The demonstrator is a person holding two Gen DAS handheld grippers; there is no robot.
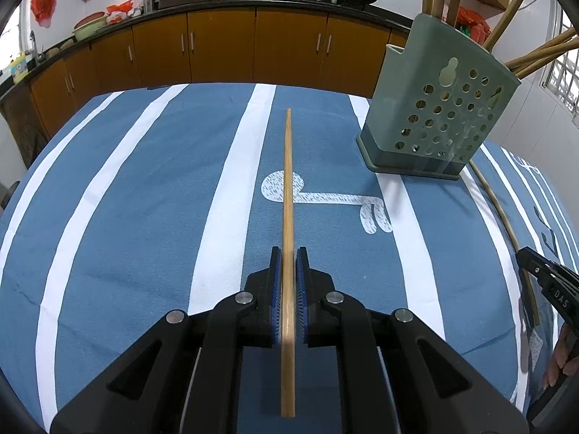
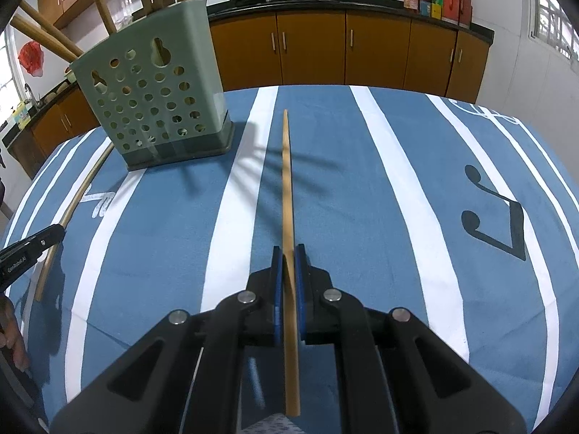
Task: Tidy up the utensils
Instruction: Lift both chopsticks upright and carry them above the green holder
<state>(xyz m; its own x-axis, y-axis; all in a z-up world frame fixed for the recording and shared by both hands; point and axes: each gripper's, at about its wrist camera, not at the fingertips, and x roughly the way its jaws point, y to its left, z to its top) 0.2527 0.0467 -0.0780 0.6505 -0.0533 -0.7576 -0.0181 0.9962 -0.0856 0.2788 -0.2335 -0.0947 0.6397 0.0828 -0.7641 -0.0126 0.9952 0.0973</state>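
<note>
Striped blue cloth [image 1: 126, 199] | left claw [image 1: 288, 253] clamps chopstick [image 1: 288, 181] | right claw [image 2: 288, 251] clamps another chopstick [image 2: 287, 181]

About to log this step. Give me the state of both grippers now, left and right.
Left gripper: closed on a bamboo chopstick.
Right gripper: closed on another chopstick.

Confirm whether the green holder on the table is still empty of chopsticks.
No. In the right wrist view the green holder already has several chopsticks sticking up out of its top.
</note>
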